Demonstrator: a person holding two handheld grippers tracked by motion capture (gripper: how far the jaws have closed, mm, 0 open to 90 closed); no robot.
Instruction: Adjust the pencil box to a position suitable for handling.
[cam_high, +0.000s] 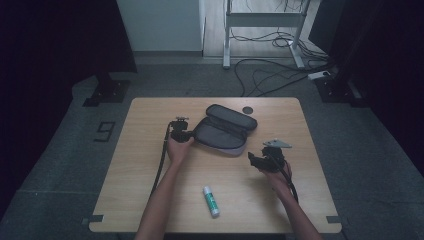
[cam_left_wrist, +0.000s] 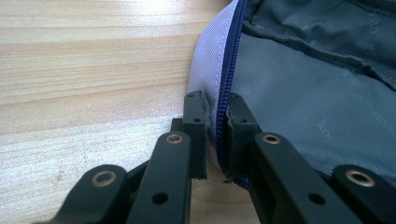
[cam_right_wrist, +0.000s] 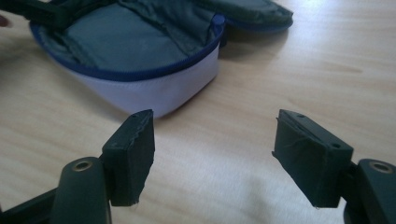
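An open pencil case (cam_high: 223, 131) with grey lining, a pale lilac wall and a blue zipper lies at the table's middle. My left gripper (cam_high: 188, 134) is shut on its left rim; in the left gripper view the jaws pinch the zipper edge (cam_left_wrist: 223, 122) of the pencil case (cam_left_wrist: 308, 93). To the case's right, my right gripper (cam_high: 256, 159) stands open, nothing between its jaws. In the right gripper view the right gripper (cam_right_wrist: 219, 156) faces the pencil case (cam_right_wrist: 140, 60) across bare wood. A glue stick (cam_high: 211, 200) with a green label lies near the front edge.
A small dark round disc (cam_high: 248, 109) rests behind the case. The wooden table (cam_high: 150, 165) has free room at front left and far right. Beyond it are floor cables (cam_high: 270, 75) and a white desk frame (cam_high: 227, 35).
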